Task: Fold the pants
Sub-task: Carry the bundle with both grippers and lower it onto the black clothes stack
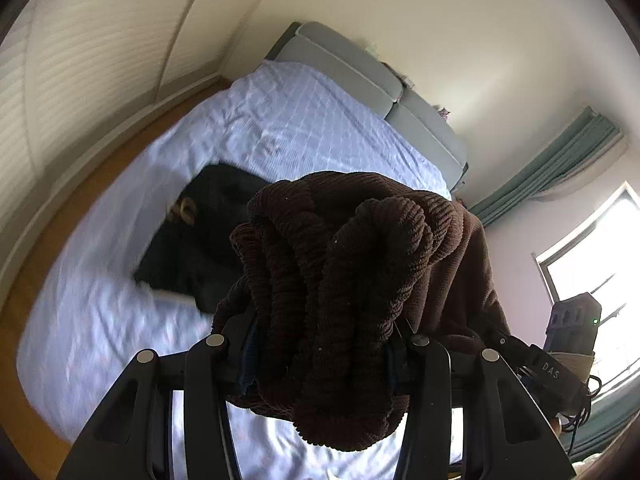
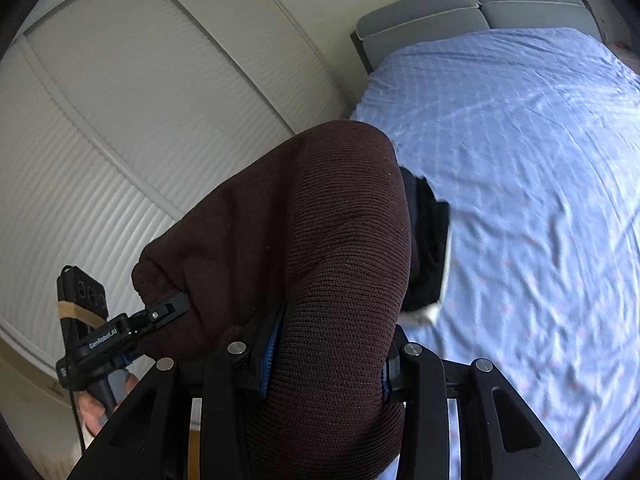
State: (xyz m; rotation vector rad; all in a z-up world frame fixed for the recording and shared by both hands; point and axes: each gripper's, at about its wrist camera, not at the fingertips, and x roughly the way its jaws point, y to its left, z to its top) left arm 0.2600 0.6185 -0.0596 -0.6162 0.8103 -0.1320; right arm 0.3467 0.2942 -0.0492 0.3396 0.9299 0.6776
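Observation:
Dark brown ribbed pants (image 1: 360, 280) are held up in the air above the bed. My left gripper (image 1: 320, 356) is shut on a bunched, gathered part of them. My right gripper (image 2: 326, 356) is shut on another part of the same pants (image 2: 320, 240), which drape over its fingers. The left gripper also shows in the right wrist view (image 2: 132, 332), gripping the pants' edge. The right gripper shows at the right edge of the left wrist view (image 1: 560, 364).
Below is a bed with a pale blue checked sheet (image 1: 280, 128) (image 2: 540, 160) and a grey headboard (image 1: 400, 92). A folded black garment (image 1: 208, 248) (image 2: 430, 248) lies on the sheet. White sliding wardrobe doors (image 2: 120, 120) stand at the left, a window (image 1: 600, 264) at the right.

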